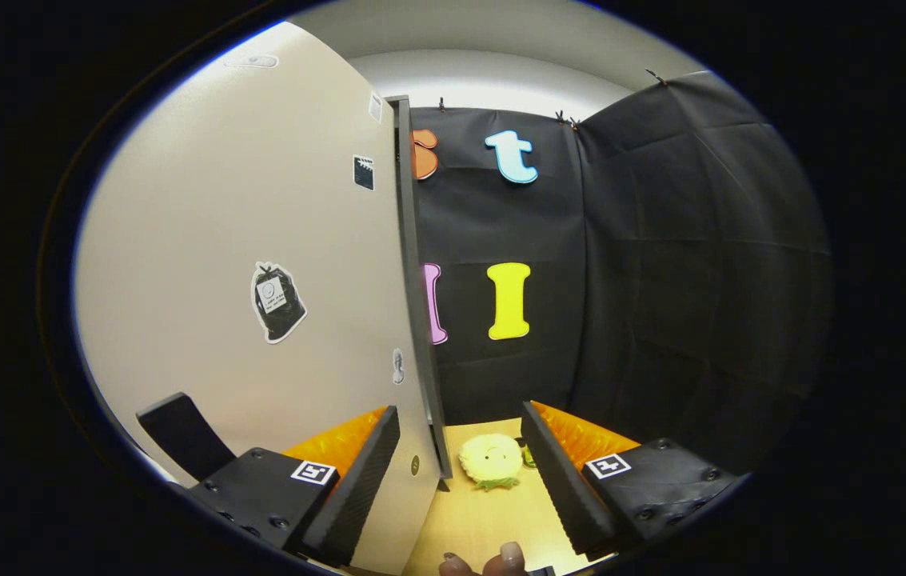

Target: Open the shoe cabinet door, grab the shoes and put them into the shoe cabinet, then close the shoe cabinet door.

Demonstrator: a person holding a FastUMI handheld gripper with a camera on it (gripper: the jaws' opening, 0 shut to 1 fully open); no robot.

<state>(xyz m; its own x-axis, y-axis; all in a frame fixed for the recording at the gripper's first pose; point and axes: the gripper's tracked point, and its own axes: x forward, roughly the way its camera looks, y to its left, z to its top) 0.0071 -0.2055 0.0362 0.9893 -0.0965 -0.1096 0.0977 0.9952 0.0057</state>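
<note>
Two fingers of the gripper (pixel 460 472) stand wide apart, straddling the cabinet door's (pixel 261 240) free edge, holding nothing. That placement suits swinging it.

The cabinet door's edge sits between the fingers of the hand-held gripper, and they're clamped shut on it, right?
Not quite. The gripper view shows the cabinet door with its edge between the fingers of the hand-held gripper, but they are spread wide open, not clamped on it.
</note>
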